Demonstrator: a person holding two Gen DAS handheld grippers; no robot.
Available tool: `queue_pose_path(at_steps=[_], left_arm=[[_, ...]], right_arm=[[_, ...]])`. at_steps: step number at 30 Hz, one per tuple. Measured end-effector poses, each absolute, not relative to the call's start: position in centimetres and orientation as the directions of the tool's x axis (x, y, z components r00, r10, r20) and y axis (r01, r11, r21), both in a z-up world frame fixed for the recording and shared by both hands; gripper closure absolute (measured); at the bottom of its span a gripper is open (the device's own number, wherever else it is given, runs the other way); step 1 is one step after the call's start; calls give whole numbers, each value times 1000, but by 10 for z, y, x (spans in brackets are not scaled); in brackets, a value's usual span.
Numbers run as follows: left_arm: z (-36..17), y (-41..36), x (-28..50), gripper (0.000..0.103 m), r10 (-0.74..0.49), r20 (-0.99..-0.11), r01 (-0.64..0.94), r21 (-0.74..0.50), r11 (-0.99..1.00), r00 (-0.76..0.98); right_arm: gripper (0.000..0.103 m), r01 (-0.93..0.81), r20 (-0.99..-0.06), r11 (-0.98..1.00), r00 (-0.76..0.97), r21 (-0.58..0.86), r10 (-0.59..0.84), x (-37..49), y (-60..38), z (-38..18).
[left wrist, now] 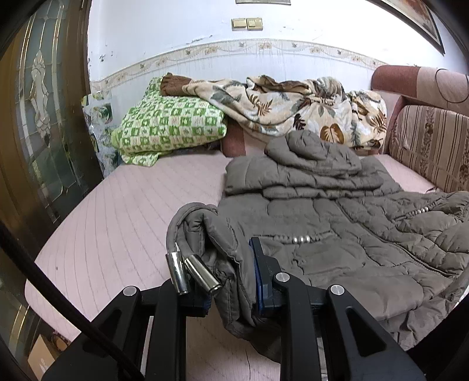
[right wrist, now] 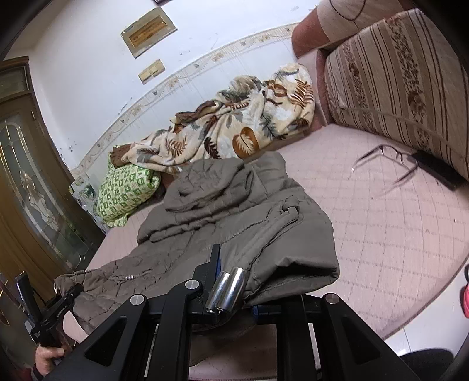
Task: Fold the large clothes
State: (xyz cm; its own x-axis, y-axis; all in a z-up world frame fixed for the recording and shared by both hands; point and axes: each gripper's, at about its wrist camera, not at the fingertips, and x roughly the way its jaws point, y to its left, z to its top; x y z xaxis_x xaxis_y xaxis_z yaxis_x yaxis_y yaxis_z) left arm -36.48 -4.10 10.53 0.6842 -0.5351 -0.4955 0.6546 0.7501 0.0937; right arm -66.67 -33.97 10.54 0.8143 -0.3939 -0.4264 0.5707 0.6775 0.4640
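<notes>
Gripping jacket [left wrist: 337, 234] hem — seemingly both claws.

1 padded jacket [left wrist: 337, 211], 1 leaf-print blanket [left wrist: 293, 108], 1 green-check pillow [left wrist: 170, 123], 2 wall switches [left wrist: 247, 24], 1 specs [right wrist: 381, 164].

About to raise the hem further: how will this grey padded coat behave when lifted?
Probably floppy: the coat already droops over the left tongs and right tongs. Likely light for its bulk, being puffy quilting. The metal cord ends may swing.
</notes>
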Motion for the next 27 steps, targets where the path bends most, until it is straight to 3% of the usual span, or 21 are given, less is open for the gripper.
queue_pose_path(at_steps=[18, 27], left_arm=[[195, -95, -307, 81, -602, -438, 689, 59, 722, 668], [240, -166, -233, 80, -614, -447, 693, 19, 720, 650]], right_arm=[[87, 506, -325, 726, 861, 465, -392, -613, -392, 191], [87, 505, -304, 727, 863, 466, -404, -553, -446, 231]])
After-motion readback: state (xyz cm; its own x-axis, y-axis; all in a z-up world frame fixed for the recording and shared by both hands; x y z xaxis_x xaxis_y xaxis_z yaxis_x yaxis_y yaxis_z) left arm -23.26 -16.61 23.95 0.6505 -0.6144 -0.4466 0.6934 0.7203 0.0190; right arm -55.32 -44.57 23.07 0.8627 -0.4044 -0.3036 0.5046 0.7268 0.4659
